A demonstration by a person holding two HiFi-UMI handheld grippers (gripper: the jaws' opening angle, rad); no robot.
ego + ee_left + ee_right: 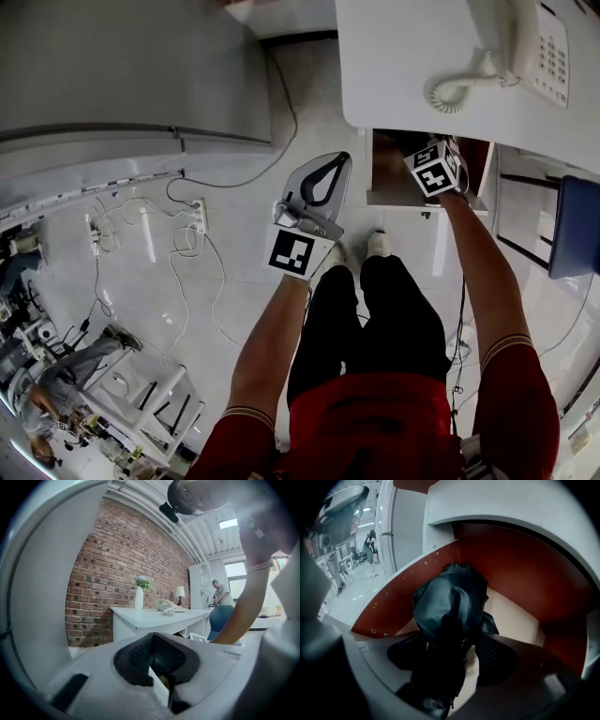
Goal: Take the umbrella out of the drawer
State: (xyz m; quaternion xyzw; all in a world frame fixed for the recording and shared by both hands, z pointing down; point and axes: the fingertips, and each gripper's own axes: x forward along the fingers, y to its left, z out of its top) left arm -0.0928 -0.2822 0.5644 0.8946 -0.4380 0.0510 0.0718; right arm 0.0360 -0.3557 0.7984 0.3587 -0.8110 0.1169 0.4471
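Right gripper view: the drawer (511,573) stands open, with red-brown walls and a pale floor. A folded dark umbrella (450,606) lies in it, fabric bunched and loose.

Right gripper (452,656): jaws spread wide, with the umbrella lying in the gap between them. A strip of pale drawer floor shows between the fabric and the pad at 4 o'clock, so that pad is clear of it. The pad at 8 o'clock is mostly covered by fabric, and contact there cannot be confirmed. Reading: not gripped.

Key relation: the umbrella's long axis runs from 12 o'clock to 6 o'clock in this view, roughly along the line the gripper points and crossways to the closing direction. The far end sits near the back wall at 12 o'clock. The near end passes under the jaws toward 6 o'clock.

Left gripper (153,654): pads pressed together with nothing between them. It is held level out in the room, well apart from the drawer. In the head view it sits at 10 o'clock from the right one.

Head view: the drawer sits under the white desk (403,66), which carries a telephone (539,42).

Judgement: the right hand is the nearer hand. The next step is probably to close on the bundle and then lift it out. Loose fabric may slip.
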